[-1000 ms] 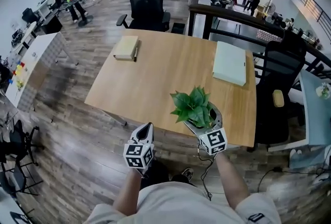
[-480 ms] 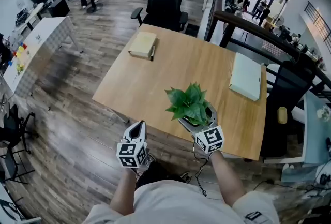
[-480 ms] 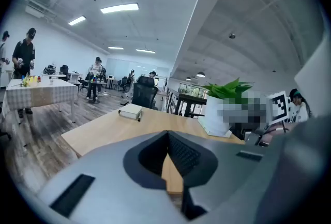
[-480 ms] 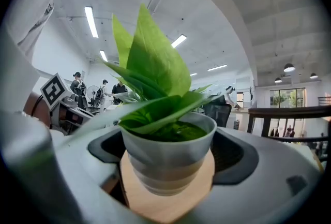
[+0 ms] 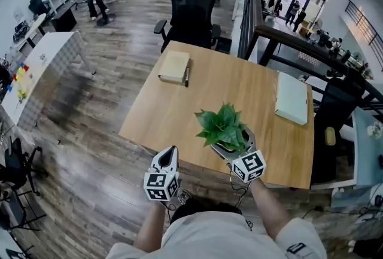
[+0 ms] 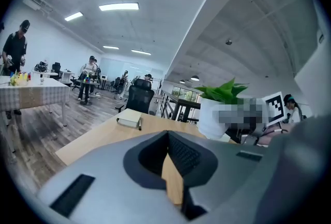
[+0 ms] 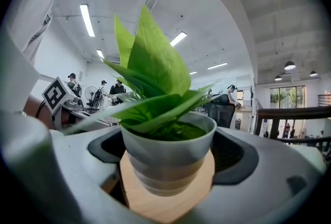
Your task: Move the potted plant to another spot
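The potted plant (image 5: 222, 126), green leaves in a white pot (image 7: 168, 158), is near the front edge of the wooden table (image 5: 173, 114). My right gripper (image 5: 230, 143) is shut on the pot, one jaw on each side. In the right gripper view bare wood shows under the pot; I cannot tell if it touches the table. My left gripper (image 5: 170, 151) hangs just off the table's front edge, left of the plant, shut and empty. The left gripper view shows the plant (image 6: 220, 109) off to its right.
A tan notebook (image 5: 175, 67) with a pen (image 5: 187, 76) lies at the table's far left. A pale green flat case (image 5: 291, 98) lies at the far right. A black office chair (image 5: 192, 6) stands behind the table and a dark railing (image 5: 287, 39) runs along the right.
The head view has shifted, so the table sits further right and lower. The plant stays in the right gripper and has drifted slightly left along the front edge. The left gripper stays shut.
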A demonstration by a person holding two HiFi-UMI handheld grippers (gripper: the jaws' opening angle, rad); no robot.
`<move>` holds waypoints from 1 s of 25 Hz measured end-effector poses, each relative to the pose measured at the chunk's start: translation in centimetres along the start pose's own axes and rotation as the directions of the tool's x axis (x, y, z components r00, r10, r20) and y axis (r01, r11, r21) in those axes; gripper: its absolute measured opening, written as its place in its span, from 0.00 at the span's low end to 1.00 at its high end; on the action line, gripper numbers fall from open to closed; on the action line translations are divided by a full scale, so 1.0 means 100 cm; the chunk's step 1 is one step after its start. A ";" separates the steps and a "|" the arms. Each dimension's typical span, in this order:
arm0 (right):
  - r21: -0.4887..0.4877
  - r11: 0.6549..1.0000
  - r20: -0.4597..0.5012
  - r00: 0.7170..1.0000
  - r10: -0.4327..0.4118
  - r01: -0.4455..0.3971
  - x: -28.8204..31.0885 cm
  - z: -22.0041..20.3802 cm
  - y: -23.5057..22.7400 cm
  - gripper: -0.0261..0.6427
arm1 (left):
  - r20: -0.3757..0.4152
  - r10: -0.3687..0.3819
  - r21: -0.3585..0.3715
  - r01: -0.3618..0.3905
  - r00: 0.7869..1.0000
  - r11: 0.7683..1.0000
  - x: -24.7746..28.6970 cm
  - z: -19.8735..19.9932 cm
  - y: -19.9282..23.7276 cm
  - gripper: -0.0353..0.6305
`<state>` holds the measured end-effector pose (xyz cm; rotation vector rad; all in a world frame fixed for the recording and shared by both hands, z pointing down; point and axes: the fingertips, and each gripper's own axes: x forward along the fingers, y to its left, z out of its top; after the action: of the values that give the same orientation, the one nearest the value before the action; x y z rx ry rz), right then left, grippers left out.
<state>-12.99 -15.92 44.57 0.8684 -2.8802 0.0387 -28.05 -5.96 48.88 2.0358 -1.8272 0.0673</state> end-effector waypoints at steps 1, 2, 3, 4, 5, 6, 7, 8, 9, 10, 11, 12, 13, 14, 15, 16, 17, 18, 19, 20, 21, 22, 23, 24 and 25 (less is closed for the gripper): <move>-0.005 1.000 0.001 1.000 0.000 0.000 0.003 0.003 0.003 0.79 | 0.002 -0.010 0.002 0.010 1.000 1.000 0.002 0.002 0.002 0.07; -0.008 1.000 0.001 1.000 0.001 -0.001 0.006 0.006 0.005 0.79 | 0.003 -0.017 0.003 0.017 1.000 1.000 0.005 0.004 0.004 0.07; -0.007 1.000 -0.001 1.000 0.003 -0.003 0.009 0.008 0.006 0.79 | 0.005 -0.020 0.001 0.020 1.000 1.000 0.008 0.006 0.006 0.07; -0.005 1.000 -0.006 1.000 0.007 -0.007 0.013 0.009 0.006 0.79 | 0.007 -0.023 -0.002 0.023 1.000 1.000 0.011 0.008 0.007 0.07; -0.004 1.000 -0.011 1.000 0.010 -0.011 0.016 0.010 0.006 0.79 | 0.007 -0.025 -0.006 0.025 1.000 1.000 0.015 0.010 0.007 0.07; -0.004 1.000 -0.016 1.000 0.015 -0.015 0.018 0.012 0.006 0.79 | 0.006 -0.026 -0.010 0.026 1.000 1.000 0.017 0.011 0.007 0.07; -0.006 1.000 -0.022 1.000 0.020 -0.021 0.021 0.015 0.005 0.79 | 0.004 -0.026 -0.014 0.026 1.000 1.000 0.019 0.012 0.008 0.07; -0.006 1.000 -0.027 0.999 0.028 -0.028 0.025 0.017 0.006 0.79 | 0.000 -0.023 -0.020 0.023 1.000 1.000 0.020 0.012 0.009 0.07; -0.004 0.999 -0.032 0.999 0.037 -0.037 0.029 0.019 0.006 0.79 | -0.005 -0.017 -0.029 0.017 1.000 0.999 0.021 0.013 0.011 0.07; 0.000 0.999 -0.036 0.998 0.048 -0.048 0.034 0.020 0.006 0.79 | -0.009 -0.008 -0.040 0.008 1.000 0.999 0.021 0.013 0.015 0.07; 0.004 0.998 -0.040 0.997 0.060 -0.060 0.040 0.021 0.006 0.79 | -0.014 0.003 -0.051 -0.003 1.000 0.999 0.022 0.012 0.019 0.07; 0.008 0.997 -0.042 0.996 0.073 -0.072 0.046 0.020 0.006 0.79 | -0.018 0.016 -0.059 -0.017 1.000 0.998 0.023 0.011 0.024 0.07; 0.011 0.996 -0.043 0.995 0.086 -0.086 0.053 0.020 0.005 0.79 | -0.022 0.030 -0.064 -0.032 0.999 0.997 0.025 0.011 0.030 0.07; 0.012 0.995 -0.043 0.994 0.101 -0.101 0.061 0.019 0.004 0.79 | -0.025 0.047 -0.067 -0.049 0.999 0.997 0.028 0.011 0.035 0.07; 0.012 0.993 -0.043 0.992 0.118 -0.117 0.069 0.019 0.002 0.79 | -0.027 0.065 -0.070 -0.067 0.998 0.995 0.031 0.011 0.041 0.07; 0.012 0.991 -0.042 0.990 0.136 -0.136 0.078 0.018 0.001 0.79 | -0.029 0.084 -0.073 -0.086 0.996 0.994 0.034 0.011 0.047 0.07; 0.011 0.988 -0.043 0.987 0.157 -0.157 0.088 0.018 0.000 0.79 | -0.030 0.102 -0.079 -0.104 0.994 0.991 0.037 0.012 0.053 0.07; 0.008 0.984 -0.043 0.983 0.179 -0.179 0.097 0.018 -0.001 0.79 | -0.032 0.119 -0.086 -0.121 0.992 0.989 0.040 0.013 0.058 0.07; 0.004 0.980 -0.044 0.979 0.201 -0.201 0.107 0.019 -0.002 0.79 | -0.035 0.134 -0.093 -0.136 0.990 0.986 0.043 0.013 0.062 0.07; 0.001 0.975 -0.046 0.974 0.221 -0.221 0.116 0.018 -0.002 0.79 | -0.040 0.147 -0.099 -0.151 0.988 0.984 0.046 0.012 0.066 0.07; 0.000 0.971 -0.048 0.970 0.239 -0.239 0.125 0.018 -0.002 0.79 | -0.049 0.161 -0.104 -0.166 0.986 0.981 0.049 0.010 0.070 0.07; -0.001 0.966 -0.051 0.965 0.257 -0.257 0.134 0.018 -0.001 0.79 | -0.057 0.177 -0.111 -0.182 0.983 0.977 0.051 0.009 0.075 0.07; -0.003 0.961 -0.054 0.959 0.277 -0.277 0.143 0.017 0.000 0.79 | -0.064 0.192 -0.119 -0.199 0.979 0.973 0.053 0.008 0.081 0.07; -0.008 0.954 -0.060 0.953 0.298 -0.299 0.152 0.015 0.002 0.79 | -0.069 0.208 -0.128 -0.216 0.976 0.968 0.054 0.008 0.085 0.07; -0.013 0.947 -0.068 0.945 0.319 -0.321 0.159 0.013 0.005 0.79 | -0.073 0.224 -0.134 -0.232 0.972 0.963 0.055 0.007 0.089 0.07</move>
<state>-26.52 -24.31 45.43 0.3786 -2.9204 0.0632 -35.95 -11.94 52.20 1.7045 -1.9634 0.0575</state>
